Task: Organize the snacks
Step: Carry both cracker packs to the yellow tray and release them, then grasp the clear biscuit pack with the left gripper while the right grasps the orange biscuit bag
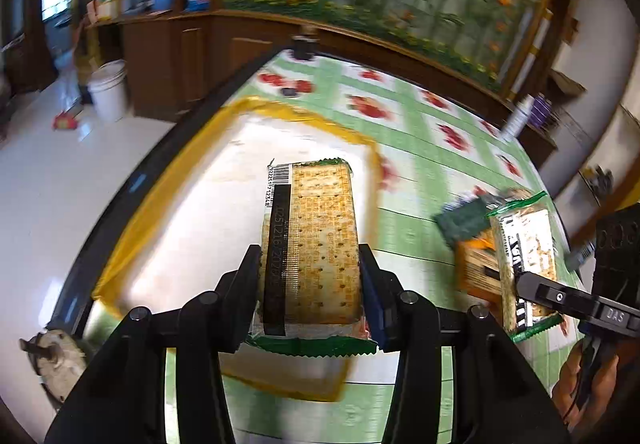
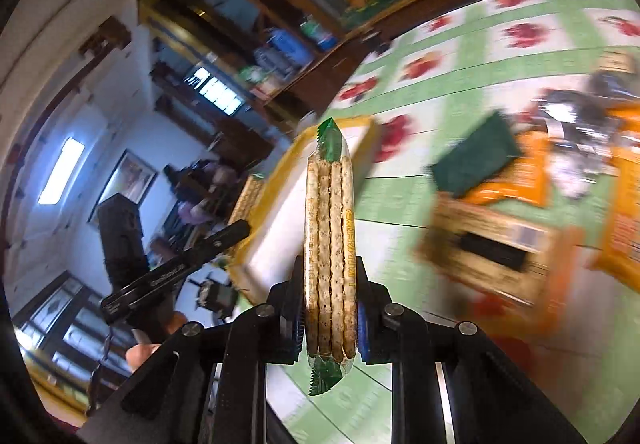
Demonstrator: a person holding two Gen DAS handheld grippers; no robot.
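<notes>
A clear-wrapped pack of square golden crackers with green crimped ends (image 1: 316,244) is pinched across its width between the two black fingers of the left gripper (image 1: 310,272), its broad face and printed barcode turned upward. The pack is held above a shallow white tray with a yellow rim (image 1: 200,204), which is set on a tablecloth of green and white checks with red flowers (image 1: 420,148).

In the right wrist view, a second clear-wrapped cracker pack with green ends (image 2: 330,244) is clamped on edge between the narrowly set fingers of the right gripper (image 2: 330,308), so that the stacked cracker edges are seen. The same pack is seen from the left wrist view at the right side (image 1: 524,256), carried by the right gripper above the tablecloth, apart from the tray.

Beyond the right gripper, more snacks are left on the cloth: a dark green flat packet (image 2: 476,160), a blurred orange and brown cracker pack (image 2: 500,248), and orange packets with silvery wrappers (image 2: 568,140) further right. Their exact contact with one another cannot be told because of blur.

Part of a hand (image 2: 140,356) is seen under the left gripper in the right wrist view. A brown wooden cabinet (image 1: 192,56) and a white plastic bucket (image 1: 108,88) are seen on the far side of the table.
</notes>
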